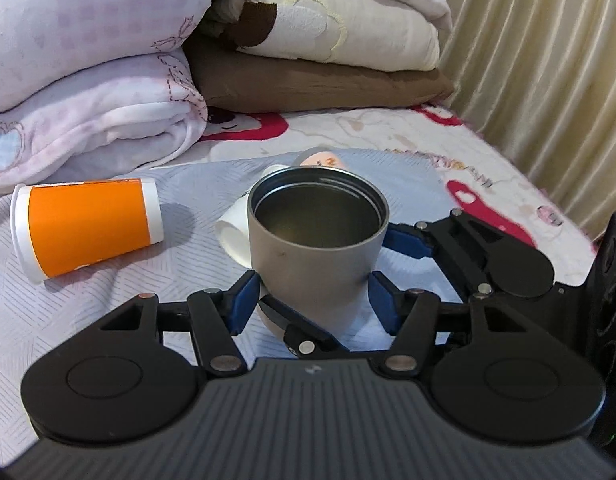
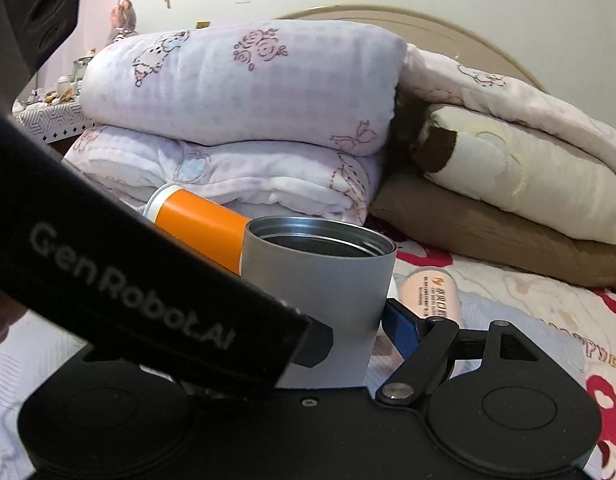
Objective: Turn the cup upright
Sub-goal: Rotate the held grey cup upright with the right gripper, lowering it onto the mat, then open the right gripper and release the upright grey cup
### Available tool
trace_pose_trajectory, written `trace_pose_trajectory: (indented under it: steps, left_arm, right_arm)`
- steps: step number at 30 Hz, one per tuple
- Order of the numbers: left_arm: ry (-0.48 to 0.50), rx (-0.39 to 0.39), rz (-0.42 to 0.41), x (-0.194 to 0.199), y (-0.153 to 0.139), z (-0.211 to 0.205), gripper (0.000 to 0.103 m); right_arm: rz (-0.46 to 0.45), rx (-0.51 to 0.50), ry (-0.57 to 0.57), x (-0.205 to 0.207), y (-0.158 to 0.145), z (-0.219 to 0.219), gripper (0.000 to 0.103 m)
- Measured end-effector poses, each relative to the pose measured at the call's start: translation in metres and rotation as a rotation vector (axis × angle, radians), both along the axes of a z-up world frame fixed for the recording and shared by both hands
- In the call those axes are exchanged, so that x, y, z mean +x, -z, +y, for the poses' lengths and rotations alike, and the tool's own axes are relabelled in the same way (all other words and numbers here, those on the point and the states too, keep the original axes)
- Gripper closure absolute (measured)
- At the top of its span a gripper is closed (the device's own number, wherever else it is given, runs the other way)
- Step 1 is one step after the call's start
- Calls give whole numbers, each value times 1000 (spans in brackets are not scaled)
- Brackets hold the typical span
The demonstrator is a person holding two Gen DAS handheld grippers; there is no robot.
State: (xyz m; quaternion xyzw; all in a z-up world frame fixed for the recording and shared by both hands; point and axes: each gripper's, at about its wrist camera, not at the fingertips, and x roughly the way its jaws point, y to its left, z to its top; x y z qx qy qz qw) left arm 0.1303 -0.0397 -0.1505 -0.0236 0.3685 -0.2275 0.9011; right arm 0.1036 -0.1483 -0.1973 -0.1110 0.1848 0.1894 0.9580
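Cup [image 1: 315,240], grey metal, mouth up, stands on the bed [image 1: 108,312] with its long axis near vertical, so the flip looks done and only letting go remains, as a judgement; left wrist view: left tongs [image 1: 309,300] sit at the cup's lower body, blue pads on either side, left pad close to or just touching the wall, right pad with a small gap, so set narrow around it but a firm hold cannot be confirmed; right tongs [image 1: 387,276] come in from the right, one blue pad against the cup's right side, its other finger passing under or in front of the base; orange paper cup [image 1: 88,228] lies on its side to the left, apart from the metal cup; a white cup [image 1: 234,236] lies on its side touching or just behind it, a pink one barely visible behind the rim; folded blankets [image 1: 88,80] at the back; right wrist view: cup [image 2: 319,280] dead ahead and very near, upright, mouth open to the top; right tongs [image 2: 335,344], right blue pad touches the cup wall low down, left finger hidden by the black body of the other tool, so the closure cannot be told; pink cup [image 2: 431,288] lies just right of it; both tongs equally near, cup directly ahead of each.
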Motion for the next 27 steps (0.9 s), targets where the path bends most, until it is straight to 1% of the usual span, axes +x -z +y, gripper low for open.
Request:
trace_pose_trajectory:
  steps: [1, 3, 4, 6, 8, 13, 18, 21, 24, 27]
  left_arm:
    - [2, 6, 0, 1, 3, -2, 45]
    - [3, 10, 13, 4, 9, -5, 45]
    - [3, 12, 12, 5, 12, -6, 45]
    - [2, 6, 0, 5, 12, -8, 45]
    - [-5, -6, 1, 6, 12, -8, 45]
    - [-1, 8, -15, 2, 13, -12, 44]
    - [-10, -14, 5, 4, 12, -11, 43]
    - [-15, -35, 17, 4, 12, -11, 43]
    - [-33, -67, 45, 4, 11, -8, 42]
    - [-46, -52, 47, -1, 7, -5, 42]
  right_arm:
    - [-13, -8, -3, 1, 4, 1, 21]
    - [-52, -64, 5, 1, 13, 5, 21]
    - [-48, -76, 10, 2, 16, 6, 21]
    - [-19, -53, 17, 7, 17, 1, 21]
    - [-12, -29, 26, 10, 16, -2, 21]
    - [15, 6, 40, 15, 11, -6, 21]
    - [36, 7, 47, 18, 7, -5, 21]
    - [59, -1, 70, 17, 7, -4, 21]
    - [77, 8, 94, 17, 1, -6, 16]
    - [120, 30, 104, 12, -8, -12, 15]
